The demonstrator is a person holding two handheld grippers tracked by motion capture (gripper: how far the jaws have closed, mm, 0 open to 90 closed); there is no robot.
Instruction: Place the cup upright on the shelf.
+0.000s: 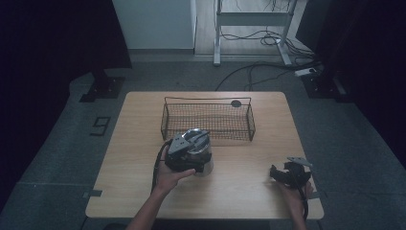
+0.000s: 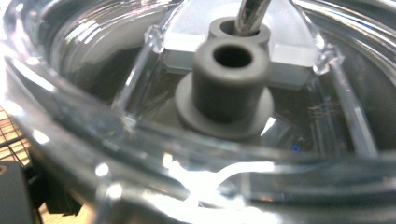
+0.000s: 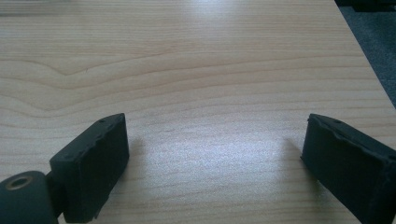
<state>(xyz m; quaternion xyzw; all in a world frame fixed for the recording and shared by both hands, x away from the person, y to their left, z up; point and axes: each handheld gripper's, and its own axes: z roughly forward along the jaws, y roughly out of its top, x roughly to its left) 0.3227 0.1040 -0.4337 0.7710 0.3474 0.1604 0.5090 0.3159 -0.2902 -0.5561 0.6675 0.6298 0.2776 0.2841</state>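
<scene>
A clear plastic bowl (image 1: 200,155) stands on the wooden table (image 1: 249,196) just in front of a wire basket (image 1: 208,120). My left gripper (image 1: 189,143) sits on top of it, held by a hand. In the left gripper view the clear bowl (image 2: 93,84) is very close, with a grey hollow post (image 2: 231,84) at its centre and a metal rod (image 2: 250,14) entering a second grey socket behind. The bowl's rim hides the jaws. My right gripper (image 1: 280,173) rests low at the table's front right; in its own view the right gripper (image 3: 215,154) is open over bare wood.
The wire basket spans the back middle of the table, and a small dark round object (image 1: 236,103) lies by its far right corner. A bit of the basket mesh (image 2: 9,135) shows at the left edge of the left gripper view. Cables run on the floor behind.
</scene>
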